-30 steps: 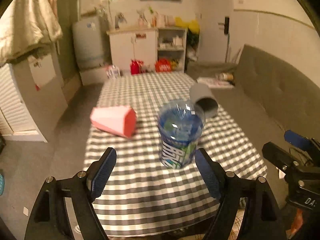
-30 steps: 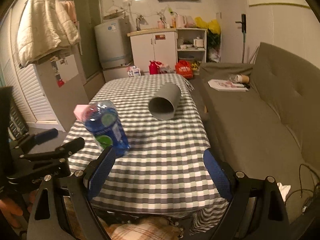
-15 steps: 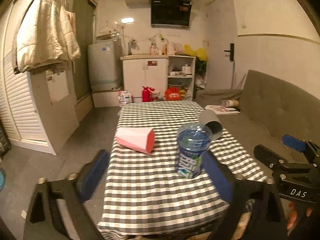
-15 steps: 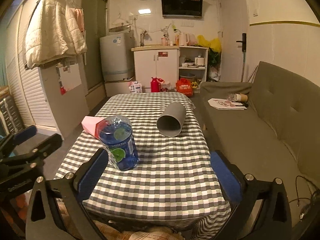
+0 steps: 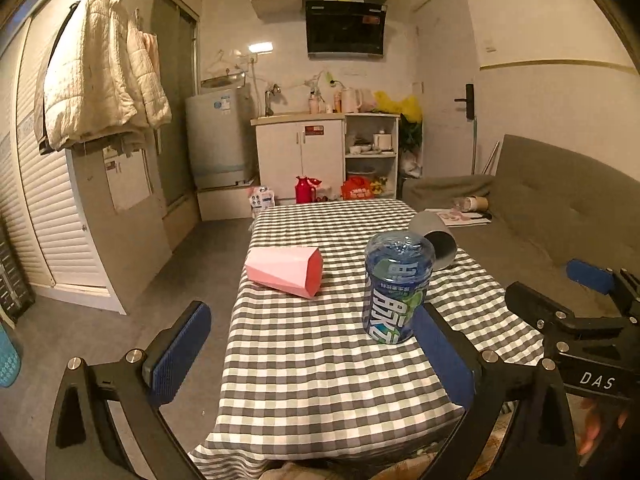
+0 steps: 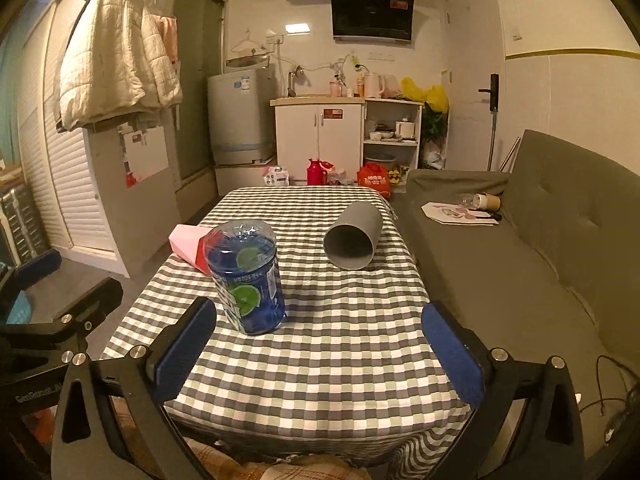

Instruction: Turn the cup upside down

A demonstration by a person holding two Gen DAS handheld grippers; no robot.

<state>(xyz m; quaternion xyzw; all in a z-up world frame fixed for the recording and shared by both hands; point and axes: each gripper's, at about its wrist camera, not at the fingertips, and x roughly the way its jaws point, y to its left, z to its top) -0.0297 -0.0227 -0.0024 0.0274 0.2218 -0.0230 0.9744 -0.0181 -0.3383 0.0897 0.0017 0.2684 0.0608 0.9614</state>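
A blue see-through plastic cup (image 5: 396,288) (image 6: 250,276) stands on the checked table, and its top end looks closed and lobed. A pink faceted cup (image 5: 286,276) (image 6: 188,244) lies on its side to the left. Farther back on the right, a grey cup (image 5: 434,240) (image 6: 354,236) also lies on its side, mouth towards me. My left gripper (image 5: 310,354) (image 6: 66,280) is open, short of the table's near edge and holding nothing. My right gripper (image 6: 320,346) (image 5: 560,292) is open too, beside it on the right, well clear of the cups.
The table (image 6: 340,360) carries a grey-and-white checked cloth. A grey sofa (image 6: 540,240) runs along its right side, with papers and a paper cup on the seat. Open floor (image 5: 100,340) lies to the left. White cabinets and a fridge stand behind the table.
Both grippers have drawn back from the table and tilted up, so the cups look smaller and farther away. The blue cup no longer sits between the left fingers. No cup has moved.
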